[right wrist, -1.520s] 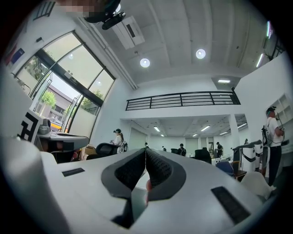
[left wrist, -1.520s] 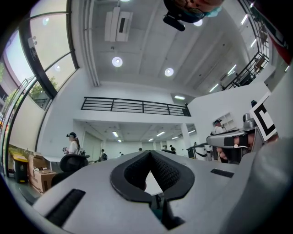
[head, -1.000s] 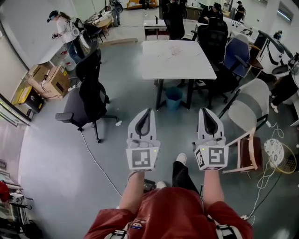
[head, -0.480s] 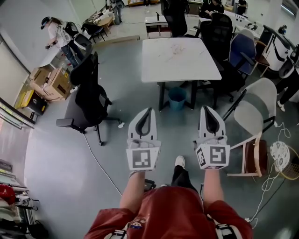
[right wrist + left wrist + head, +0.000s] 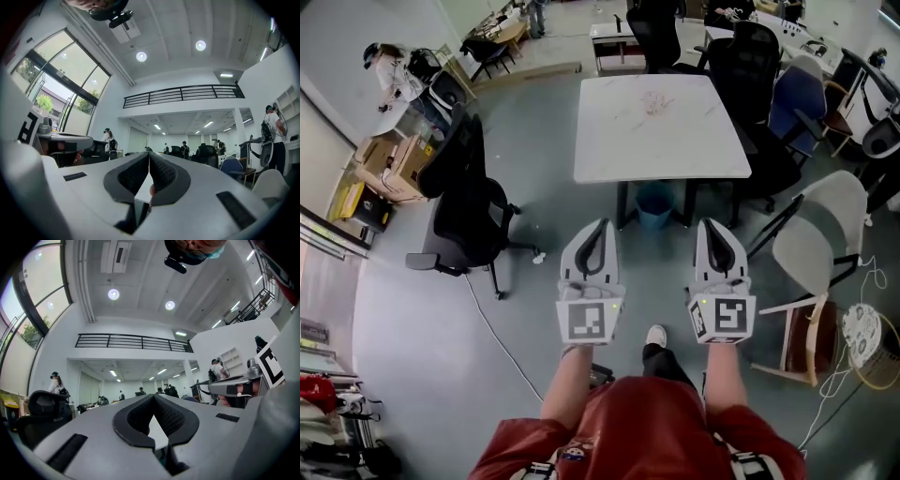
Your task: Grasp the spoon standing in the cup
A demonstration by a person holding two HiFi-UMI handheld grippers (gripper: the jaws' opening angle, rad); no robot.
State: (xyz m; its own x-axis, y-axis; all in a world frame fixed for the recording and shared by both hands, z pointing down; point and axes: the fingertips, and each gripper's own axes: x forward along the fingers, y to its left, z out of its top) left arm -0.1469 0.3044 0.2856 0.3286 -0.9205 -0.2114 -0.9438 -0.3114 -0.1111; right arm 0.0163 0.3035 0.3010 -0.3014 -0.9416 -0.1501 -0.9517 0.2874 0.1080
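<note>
A grey smooth floor [image 5: 412, 309] spreads under both tongs. Ahead of their tips stands a white square-topped table [image 5: 661, 131], with a small blue plastic bin [image 5: 653, 203] under it, between and just beyond the tips. A black swivel office chair [image 5: 464, 202] stands off to the left gripper's outer side, and a white folding chair [image 5: 811, 253] to the right gripper's outer side. The left gripper [image 5: 602, 223] and right gripper [image 5: 710, 223] are held side by side, each with its jaws pressed together on nothing. Where the spoon and cup stand cannot be told from any view
</note>
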